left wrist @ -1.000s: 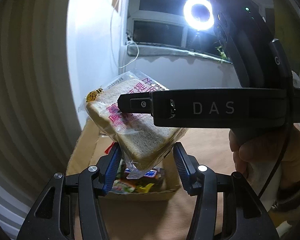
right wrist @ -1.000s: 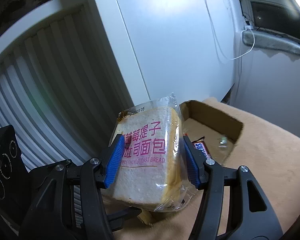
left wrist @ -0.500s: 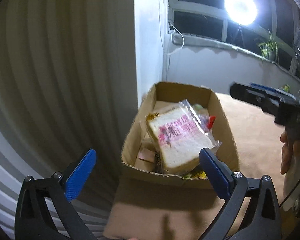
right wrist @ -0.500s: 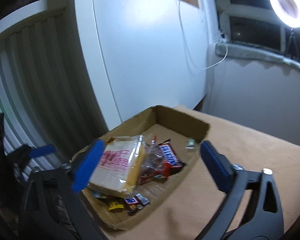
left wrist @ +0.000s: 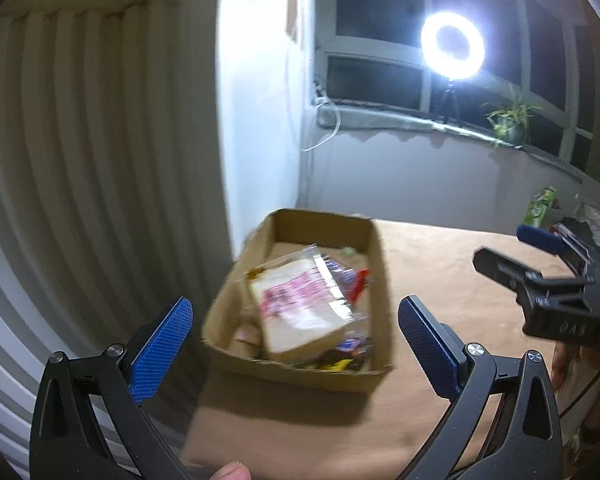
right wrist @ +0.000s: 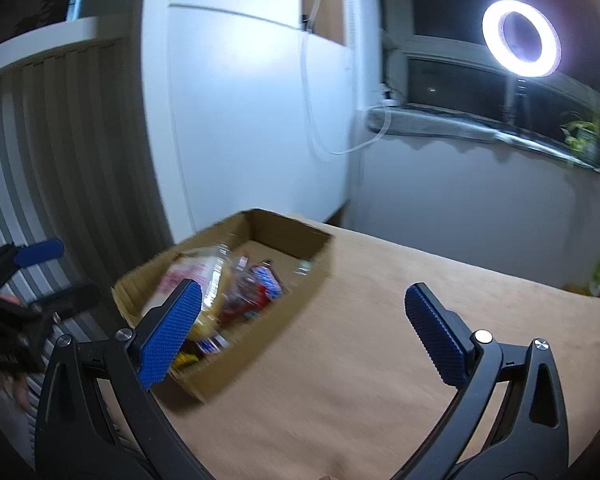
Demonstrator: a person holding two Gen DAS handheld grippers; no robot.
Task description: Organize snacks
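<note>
A wrapped bread slice [left wrist: 300, 308] with pink print lies flat in an open cardboard box [left wrist: 376, 264] on top of several small wrapped snacks. In the right wrist view the same bread slice [right wrist: 196, 276] and a blue-wrapped bar [right wrist: 266, 282] sit in the box [right wrist: 320, 260] at the table's left end. My left gripper [left wrist: 292, 336] hangs open in front of the box with nothing between its blue pads. My right gripper [right wrist: 300, 324] is open too, empty, to the right of the box. The right gripper [left wrist: 540, 264] also shows at the right edge of the left wrist view.
The tan table top [right wrist: 380, 360] stretches right of the box. A white cabinet [right wrist: 252, 120] and a ribbed wall [left wrist: 80, 160] stand behind it. A ring light [left wrist: 452, 46] and a potted plant [left wrist: 508, 120] are on the window sill. A green packet [left wrist: 540, 204] sits far right.
Both grippers were shut on the bread slice above the box. They opened wide, the bread dropped flat into the box, and the right gripper swung away to the right.
</note>
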